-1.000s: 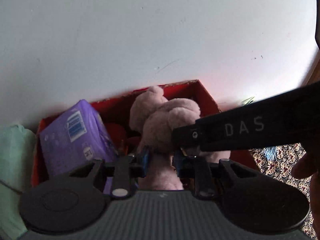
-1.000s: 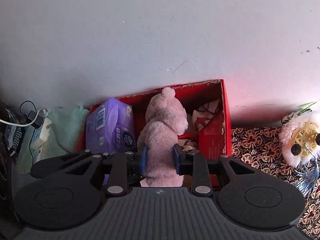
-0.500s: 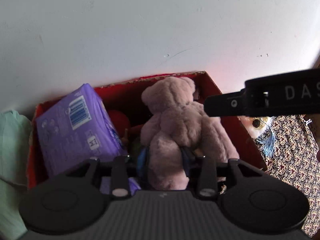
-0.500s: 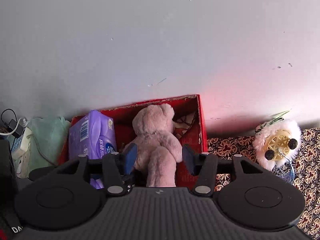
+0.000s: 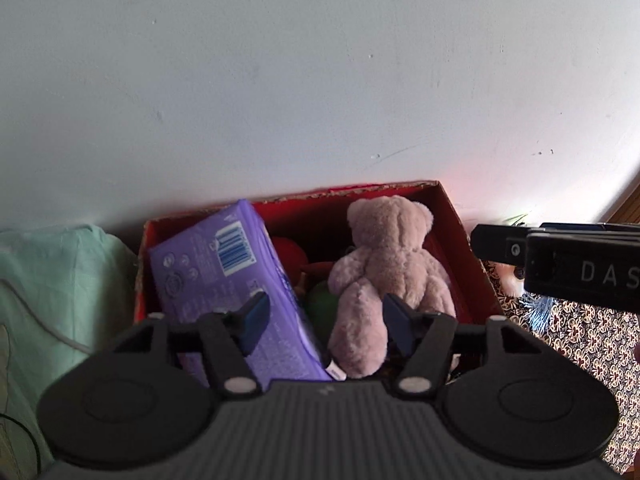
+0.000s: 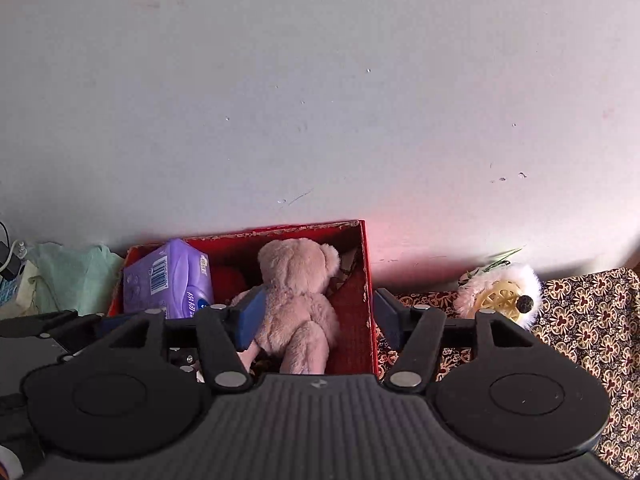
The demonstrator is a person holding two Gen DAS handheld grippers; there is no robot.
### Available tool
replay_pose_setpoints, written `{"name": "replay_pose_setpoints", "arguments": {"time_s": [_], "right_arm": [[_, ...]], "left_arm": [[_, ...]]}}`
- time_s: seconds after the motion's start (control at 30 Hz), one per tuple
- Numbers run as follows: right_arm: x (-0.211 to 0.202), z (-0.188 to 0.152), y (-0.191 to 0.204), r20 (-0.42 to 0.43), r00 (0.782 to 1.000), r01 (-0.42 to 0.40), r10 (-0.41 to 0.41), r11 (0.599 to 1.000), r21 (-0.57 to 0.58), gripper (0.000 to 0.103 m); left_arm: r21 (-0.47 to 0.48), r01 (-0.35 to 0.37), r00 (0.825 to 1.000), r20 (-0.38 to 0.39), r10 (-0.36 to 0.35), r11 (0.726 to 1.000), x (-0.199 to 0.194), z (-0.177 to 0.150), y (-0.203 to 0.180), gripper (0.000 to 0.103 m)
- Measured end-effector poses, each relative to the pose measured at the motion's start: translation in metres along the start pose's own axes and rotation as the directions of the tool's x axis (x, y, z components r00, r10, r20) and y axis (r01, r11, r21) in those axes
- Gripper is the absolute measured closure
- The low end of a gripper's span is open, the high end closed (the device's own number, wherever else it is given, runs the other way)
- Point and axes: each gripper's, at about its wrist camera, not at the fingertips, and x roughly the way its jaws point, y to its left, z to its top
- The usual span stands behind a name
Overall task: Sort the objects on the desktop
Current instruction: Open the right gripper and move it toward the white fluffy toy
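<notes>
So the teddy (image 5: 386,276) is sitting in the red box (image 5: 452,216) with its back to both cameras, right next to a purple tissue pack (image 5: 224,276) that's leaning in the box's left half. Left gripper (image 5: 326,322) is hanging just in front of the box with jaws spread wide, gripping nothing. Right gripper (image 6: 316,316) is doing the same, jaws wide apart, teddy sitting loose between them. A fluffy white toy (image 6: 500,294) is lying on the patterned cloth (image 6: 588,312) to the right of the box.

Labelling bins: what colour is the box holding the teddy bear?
Red box, clearest in right wrist view.
</notes>
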Motion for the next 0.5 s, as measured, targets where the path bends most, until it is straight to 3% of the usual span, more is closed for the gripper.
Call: {"name": "replay_pose_setpoints", "arguments": {"time_s": [0.23, 0.5], "right_arm": [[-0.011, 0.001, -0.007, 0.04, 0.999, 0.022, -0.024, 0.999, 0.045, 0.035], [-0.016, -0.012, -0.038, 0.023, 0.996, 0.083, -0.086, 0.99, 0.109, 0.031]], "left_arm": [[0.008, -0.051, 0.999, 0.015, 0.051, 0.999, -0.019, 0.004, -0.007, 0.029], [0.071, -0.052, 0.998, 0.032, 0.049, 0.996, -0.019, 0.006, -0.042, 0.017]]}}
